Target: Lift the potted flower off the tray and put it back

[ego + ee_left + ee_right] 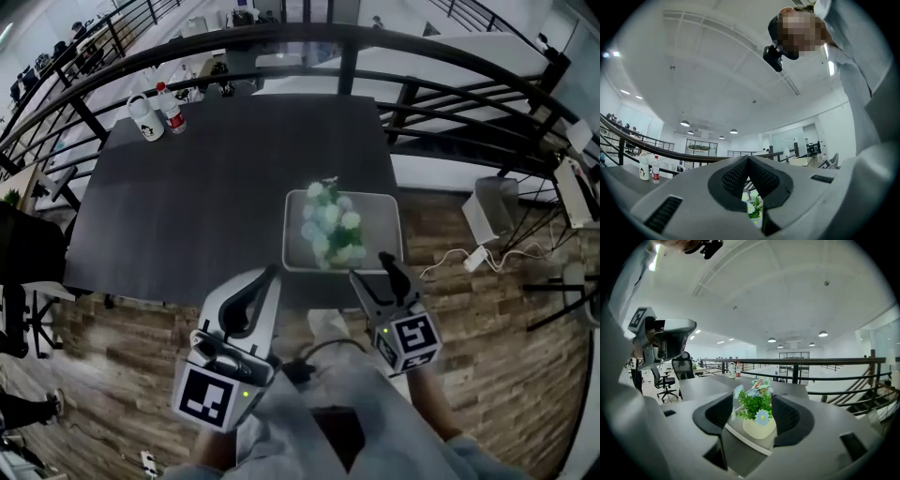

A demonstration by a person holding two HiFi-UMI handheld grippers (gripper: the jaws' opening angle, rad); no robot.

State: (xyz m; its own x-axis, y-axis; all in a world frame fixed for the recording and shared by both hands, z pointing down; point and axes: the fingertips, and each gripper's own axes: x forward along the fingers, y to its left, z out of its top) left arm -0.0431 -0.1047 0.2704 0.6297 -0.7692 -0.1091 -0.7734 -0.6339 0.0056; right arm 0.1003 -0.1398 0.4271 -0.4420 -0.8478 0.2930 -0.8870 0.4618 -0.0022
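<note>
One view, the right gripper view, shows the pot (758, 427).

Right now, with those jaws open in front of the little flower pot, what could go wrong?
The right gripper might tip the potted flower by closing on its leaves instead of its pot. The tray sits near the table's front edge, so a bump could shove it off.

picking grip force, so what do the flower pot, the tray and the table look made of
Pot: cream, smooth, faint sheen; glazed ceramic or plastic, cannot tell. Tray: pale grey, rounded corners, raised rim; probably moulded plastic. Table: dark, matte, uniform; likely laminate.
</note>
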